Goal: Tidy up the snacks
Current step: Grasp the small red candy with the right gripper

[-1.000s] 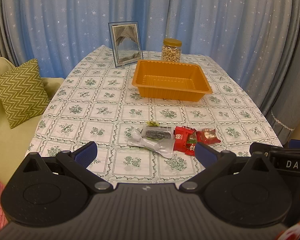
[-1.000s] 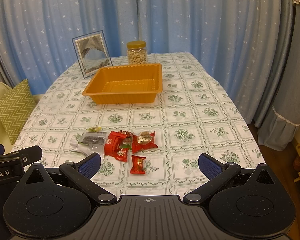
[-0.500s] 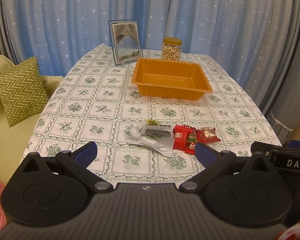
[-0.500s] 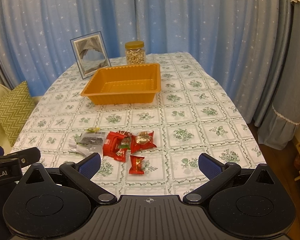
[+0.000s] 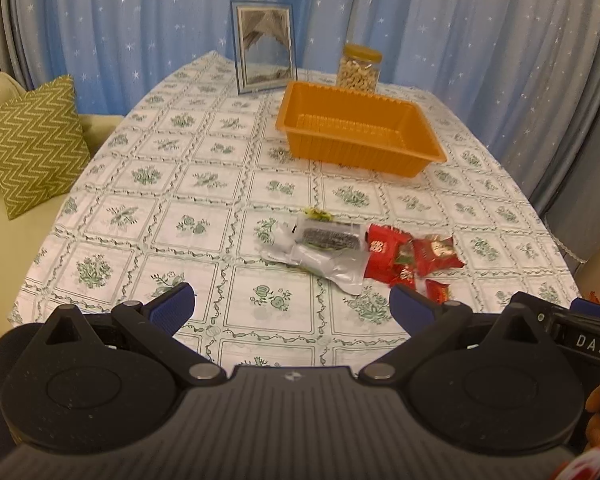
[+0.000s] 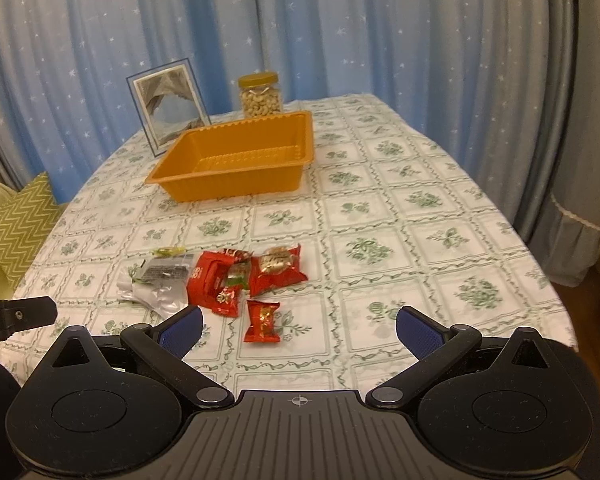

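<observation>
A pile of snack packets lies near the table's front: red wrappers point(image 5: 412, 254) point(image 6: 236, 280), a silver and clear packet point(image 5: 324, 250) point(image 6: 160, 280), and one small red packet point(image 6: 262, 322) apart at the front. An empty orange tray point(image 5: 432, 152) point(image 6: 180, 188) stands further back. My left gripper point(image 5: 292, 306) is open and empty, above the table's front edge, short of the pile. My right gripper point(image 6: 300, 326) is open and empty, the small red packet just inside its left finger.
A picture frame point(image 5: 264, 52) point(image 6: 168, 110) and a jar of cashews point(image 5: 358, 68) point(image 6: 260, 94) stand behind the tray. Blue star curtains hang behind. A green zigzag cushion point(image 5: 32, 140) lies on a sofa to the left. The table point(image 6: 420, 200) has a floral checked cloth.
Both grippers have moved forward and lower toward the snack pile, which now looks larger. The jaws stay open. Nothing on the table has moved.
</observation>
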Action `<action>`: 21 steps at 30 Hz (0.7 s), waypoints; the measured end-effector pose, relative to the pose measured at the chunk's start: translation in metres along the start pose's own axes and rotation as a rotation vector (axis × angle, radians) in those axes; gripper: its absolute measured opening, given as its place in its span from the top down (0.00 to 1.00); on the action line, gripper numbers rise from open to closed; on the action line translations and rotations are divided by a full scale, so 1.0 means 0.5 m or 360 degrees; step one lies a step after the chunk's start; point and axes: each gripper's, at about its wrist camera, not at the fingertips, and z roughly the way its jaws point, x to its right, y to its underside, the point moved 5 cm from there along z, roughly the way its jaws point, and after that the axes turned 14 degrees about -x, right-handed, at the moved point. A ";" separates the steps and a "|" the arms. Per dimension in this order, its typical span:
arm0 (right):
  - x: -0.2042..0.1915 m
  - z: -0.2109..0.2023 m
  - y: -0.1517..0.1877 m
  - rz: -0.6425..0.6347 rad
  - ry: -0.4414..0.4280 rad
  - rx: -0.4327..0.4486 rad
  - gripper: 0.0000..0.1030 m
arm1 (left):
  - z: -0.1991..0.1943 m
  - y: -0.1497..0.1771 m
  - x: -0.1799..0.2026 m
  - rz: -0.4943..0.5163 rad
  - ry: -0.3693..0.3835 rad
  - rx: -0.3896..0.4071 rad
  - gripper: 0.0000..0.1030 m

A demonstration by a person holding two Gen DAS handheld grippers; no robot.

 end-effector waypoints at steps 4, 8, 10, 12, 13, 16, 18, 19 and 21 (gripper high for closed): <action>-0.007 0.044 0.001 -0.0037 -0.0019 0.0013 0.01 | 0.033 -0.005 -0.001 -0.0001 0.0014 -0.0016 0.00; -0.007 0.096 -0.001 -0.0050 -0.0051 -0.0033 0.17 | 0.066 -0.015 -0.001 -0.0020 0.0022 -0.0038 0.00; -0.006 0.118 -0.003 -0.0047 -0.0056 -0.0044 0.18 | 0.083 -0.021 0.000 -0.0022 0.0026 -0.0047 0.02; -0.009 0.139 -0.005 -0.0063 -0.0060 -0.0057 0.22 | 0.098 -0.029 0.002 -0.0016 0.0027 -0.0053 0.08; -0.011 0.151 -0.006 -0.0073 -0.0062 -0.0069 0.24 | 0.106 -0.032 0.003 -0.0013 0.0022 -0.0061 0.08; -0.017 0.181 -0.006 -0.0085 -0.0072 -0.0105 0.31 | 0.129 -0.041 0.004 -0.0008 0.0018 -0.0071 0.10; -0.022 0.197 -0.007 -0.0099 -0.0081 -0.0118 0.34 | 0.143 -0.047 0.005 -0.0007 0.0014 -0.0080 0.10; -0.024 0.203 -0.008 -0.0108 -0.0083 -0.0121 0.34 | 0.151 -0.050 0.004 -0.0007 0.0015 -0.0086 0.10; -0.029 0.216 -0.009 -0.0126 -0.0072 -0.0132 0.38 | 0.166 -0.053 0.003 -0.0019 0.0022 -0.0102 0.10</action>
